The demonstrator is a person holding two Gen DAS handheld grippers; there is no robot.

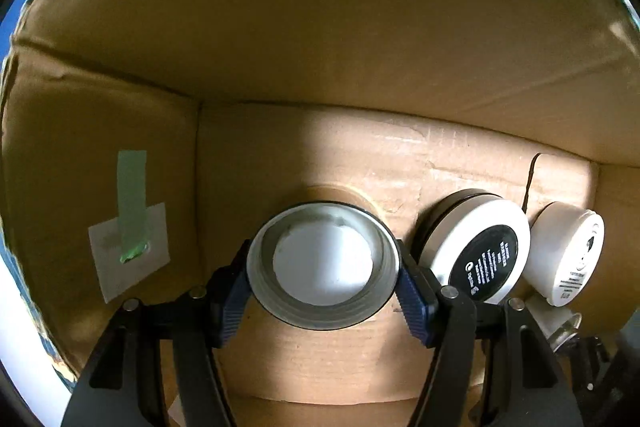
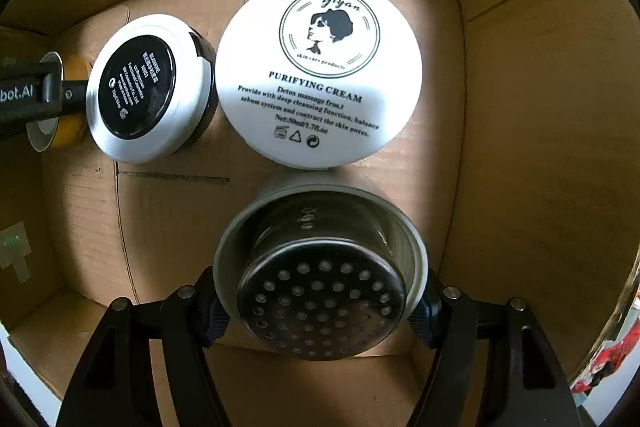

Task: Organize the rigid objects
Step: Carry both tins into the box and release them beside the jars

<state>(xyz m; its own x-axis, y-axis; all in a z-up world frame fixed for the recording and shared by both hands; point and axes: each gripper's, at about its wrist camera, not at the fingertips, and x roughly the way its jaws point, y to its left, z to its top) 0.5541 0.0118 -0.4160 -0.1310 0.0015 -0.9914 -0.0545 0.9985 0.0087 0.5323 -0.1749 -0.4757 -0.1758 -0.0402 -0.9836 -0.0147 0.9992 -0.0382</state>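
The left gripper (image 1: 324,291) clamps a round jar (image 1: 324,263) between its pads, over the box (image 1: 320,47) floor. The right gripper (image 2: 320,307) clamps a perforated cap (image 2: 320,299); just beyond stand a cream jar (image 2: 320,67) and a black-labelled tin (image 2: 140,87).

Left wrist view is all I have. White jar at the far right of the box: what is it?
Observer: Its face reads "Yiyan Purifying Cream". That cream jar lies beside the black-labelled jar on the floor of the cardboard box.
Operator: Right gripper holding anything?
Observer: Yes. The right gripper is shut on a white-rimmed round container with a perforated metal face.
Operator: Side colour of the jar I'm holding?
Observer: Yellow. From the right wrist, the yellow-walled jar shows its side in the left gripper.
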